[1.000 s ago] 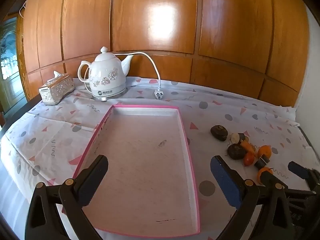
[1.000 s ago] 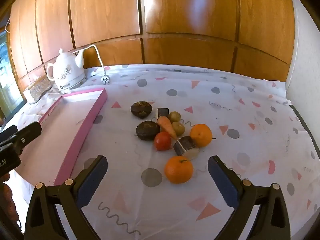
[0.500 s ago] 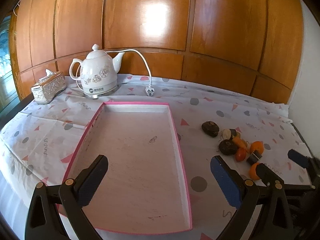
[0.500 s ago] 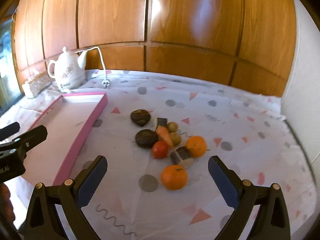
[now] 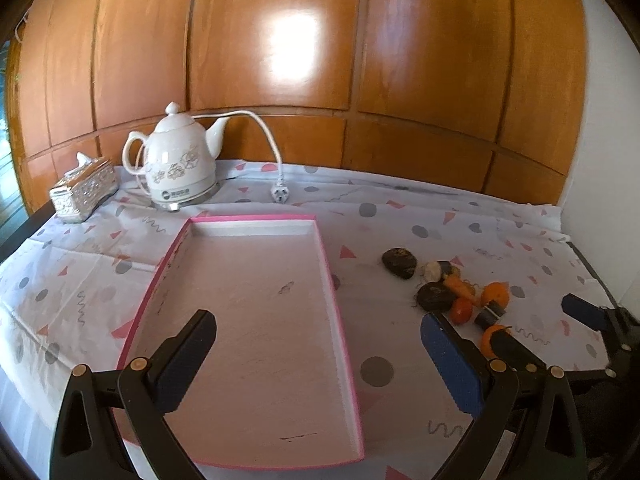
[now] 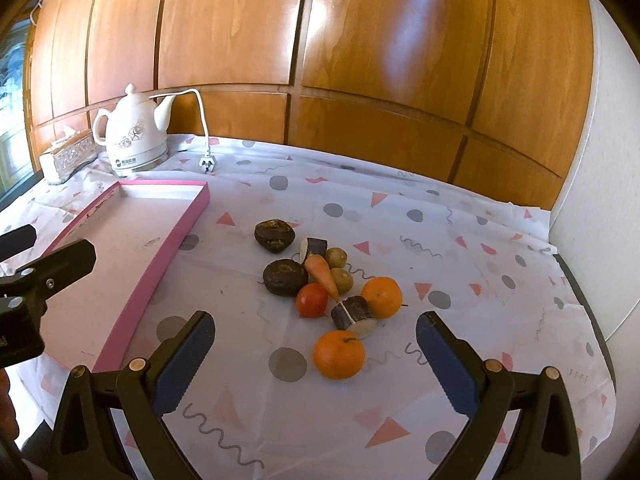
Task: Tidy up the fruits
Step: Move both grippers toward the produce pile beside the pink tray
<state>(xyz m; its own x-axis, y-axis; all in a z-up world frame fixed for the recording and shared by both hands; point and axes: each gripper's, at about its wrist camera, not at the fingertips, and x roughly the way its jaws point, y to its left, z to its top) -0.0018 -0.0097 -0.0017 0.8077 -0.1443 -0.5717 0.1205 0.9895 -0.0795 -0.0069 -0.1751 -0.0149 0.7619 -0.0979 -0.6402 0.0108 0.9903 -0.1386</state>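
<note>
A pile of produce lies on the patterned cloth: a near orange (image 6: 339, 354), a second orange (image 6: 382, 297), a red tomato (image 6: 311, 300), a carrot (image 6: 321, 274), two dark round fruits (image 6: 283, 277) (image 6: 275, 235), two small greenish fruits (image 6: 341, 279) and dark cut pieces (image 6: 354, 316). My right gripper (image 6: 314, 356) hangs open just short of the near orange, empty. The pink-rimmed tray (image 5: 256, 320) lies bare to the left. My left gripper (image 5: 320, 356) is open above the tray's near right part, holding nothing. The pile (image 5: 460, 296) shows to its right.
A white kettle (image 5: 180, 168) with a cord and loose plug (image 5: 280, 194) stands at the back left, beside a silver tissue box (image 5: 84, 190). Wood panelling backs the table. A white wall (image 6: 600, 200) and the table's dark edge (image 6: 588, 304) close the right side.
Both grippers have pulled back and risen slightly, so the tray and the pile look a bit farther and lower in view. Both stayed open and nothing was touched.
</note>
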